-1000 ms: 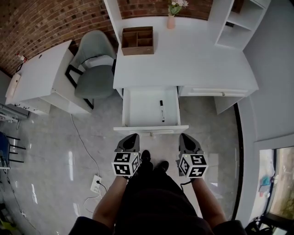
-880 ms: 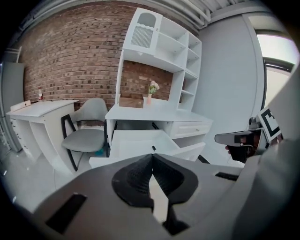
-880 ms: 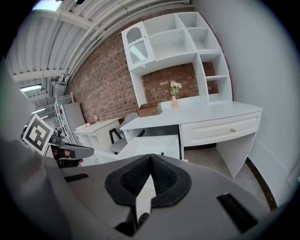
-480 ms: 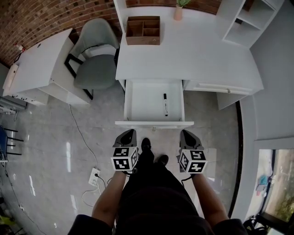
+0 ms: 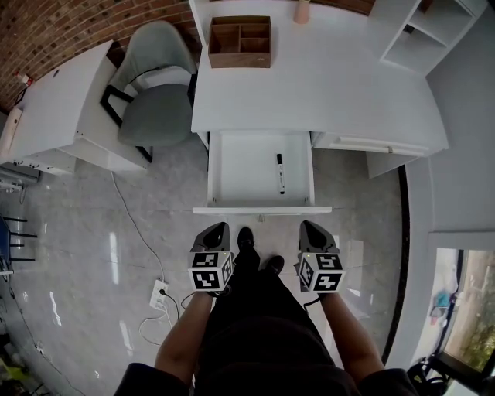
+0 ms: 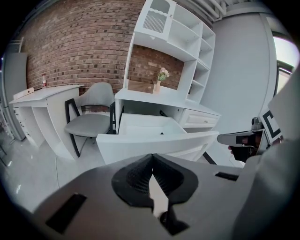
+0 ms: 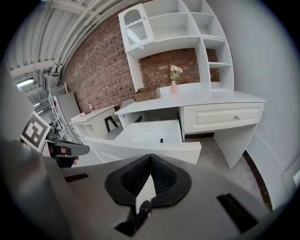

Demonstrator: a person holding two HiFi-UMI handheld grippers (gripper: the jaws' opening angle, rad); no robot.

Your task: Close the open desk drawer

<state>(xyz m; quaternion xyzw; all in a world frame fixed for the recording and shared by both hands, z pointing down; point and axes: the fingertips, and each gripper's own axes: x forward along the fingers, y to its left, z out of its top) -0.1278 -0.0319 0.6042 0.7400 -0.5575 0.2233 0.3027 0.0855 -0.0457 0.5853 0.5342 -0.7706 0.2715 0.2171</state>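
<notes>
A drawer (image 5: 247, 166) stands wide open under the white desk (image 5: 325, 85), a marker (image 5: 280, 172) lying inside, as a person faces it with both tools just short of its front panel. The left gripper (image 5: 220, 227) and right gripper (image 5: 308, 225) each have jaws pressed together, holding nothing. A push from one side only could skew the drawer and jam it; a hard shove could send the marker rolling.

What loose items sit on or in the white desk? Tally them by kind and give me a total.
Wooden organiser: 1
Vase: 1
Marker, in the open drawer: 1
Total: 3
</notes>
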